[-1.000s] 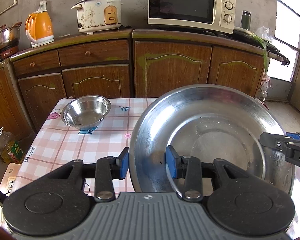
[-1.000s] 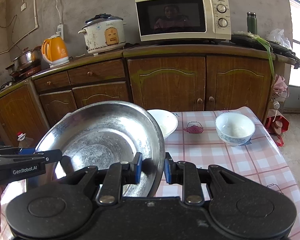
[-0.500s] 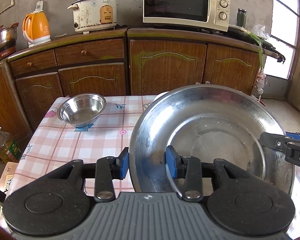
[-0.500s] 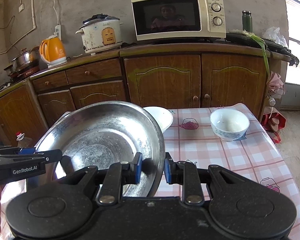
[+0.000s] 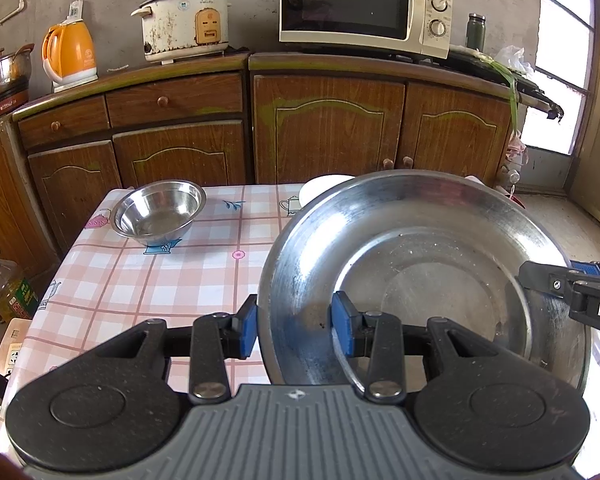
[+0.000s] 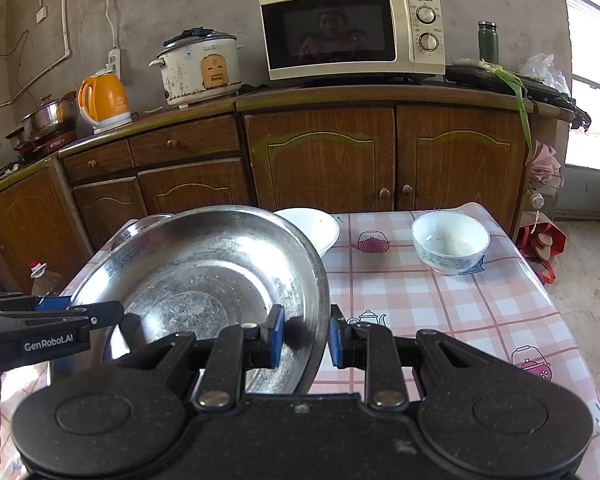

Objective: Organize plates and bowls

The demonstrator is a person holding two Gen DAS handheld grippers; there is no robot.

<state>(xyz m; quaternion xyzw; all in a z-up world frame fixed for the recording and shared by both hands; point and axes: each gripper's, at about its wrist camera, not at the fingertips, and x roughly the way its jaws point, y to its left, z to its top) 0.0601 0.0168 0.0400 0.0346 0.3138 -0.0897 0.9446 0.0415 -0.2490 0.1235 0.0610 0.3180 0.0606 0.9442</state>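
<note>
Both grippers, left [image 5: 294, 330] and right [image 6: 304, 340], drew back, clamping pan [image 5: 420, 280] rims; plate [image 6: 316, 228] behind, mostly hidden, perhaps a bowl.

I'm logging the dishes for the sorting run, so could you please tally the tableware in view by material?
Steel: 2, the large basin held by both grippers, and a small bowl on the table.
White ceramic: 2, a blue-patterned bowl and a plain dish partly hidden behind the basin.
Total: 4
</note>
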